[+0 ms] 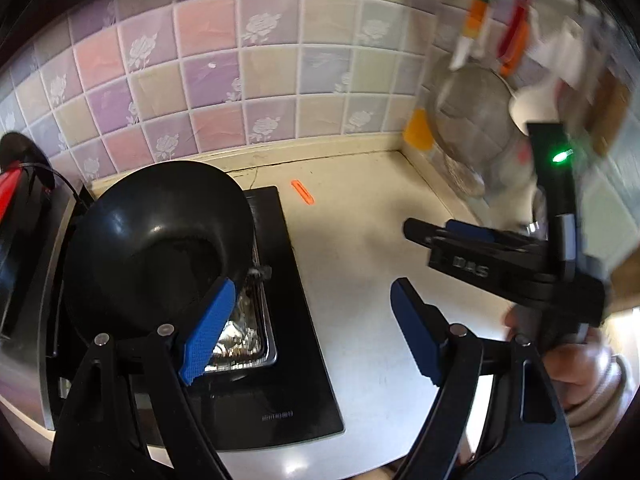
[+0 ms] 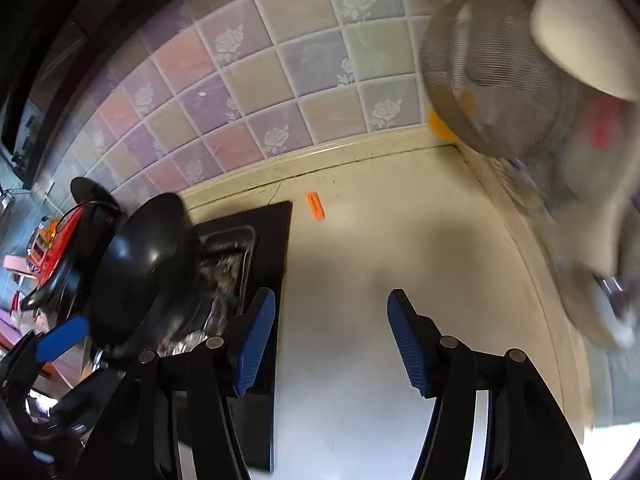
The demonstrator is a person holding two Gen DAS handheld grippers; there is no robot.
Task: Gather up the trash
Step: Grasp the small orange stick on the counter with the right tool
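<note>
A small orange scrap (image 1: 303, 192) (image 2: 316, 206) lies on the pale counter (image 1: 380, 240) near the tiled wall, just right of the black stove top (image 1: 288, 380). My left gripper (image 1: 312, 332) hangs open over the stove's right edge, nothing between its blue pads. My right gripper (image 2: 332, 340) is open too, empty, above the counter short of the scrap. In the left wrist view the right gripper (image 1: 420, 242) shows at the right, held by a hand (image 1: 572, 364). One of the left fingers (image 2: 62, 338) shows at the lower left of the right wrist view.
A black wok (image 1: 160, 240) (image 2: 140, 268) sits on the stove beside a foil-lined burner tray (image 1: 236, 344). A mesh strainer (image 2: 488, 72), a white ladle (image 2: 588, 36) and hanging utensils (image 1: 476, 12) crowd the right corner. A red item (image 2: 60, 236) stands far left.
</note>
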